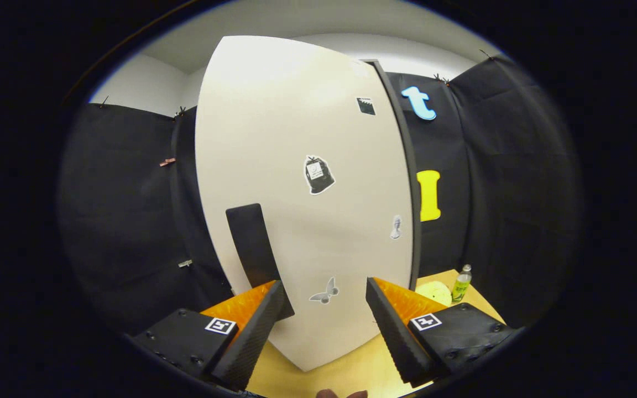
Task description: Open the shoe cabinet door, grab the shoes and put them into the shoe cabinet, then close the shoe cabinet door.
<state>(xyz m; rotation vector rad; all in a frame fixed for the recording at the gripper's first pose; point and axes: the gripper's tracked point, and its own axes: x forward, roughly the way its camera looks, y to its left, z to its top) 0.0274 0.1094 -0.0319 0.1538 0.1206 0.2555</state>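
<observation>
Two fingers of the claw [324, 326] are standing wide apart with nothing between them, and you are pointing them straight at the shoe cabinet door [302, 166]. That door is facing you as one broad pale panel and is appearing flush with the dark cabinet edge [407, 182] on its right, so it is reading as shut.

The dark handle strip [252, 249] is sitting on the lower left of the panel, just ahead of your left finger [252, 331]; its lower end is passing behind that fingertip. You are holding the claw low and wide because the handle is down there and an open span is what a grip on it needs. Whether the finger is touching the strip, you cannot tell.

Several stickers are lying on the panel, one of them, a butterfly sticker [325, 292], between the fingers. A bottle [461, 283] and a pale round pad [433, 292] are standing on the table [346, 370] to the right of the cabinet.

No shoes are appearing here. A shut door is fitting both a cabinet waiting to be opened and one closed with the shoes inside, so treat the stage as unsettled.
</observation>
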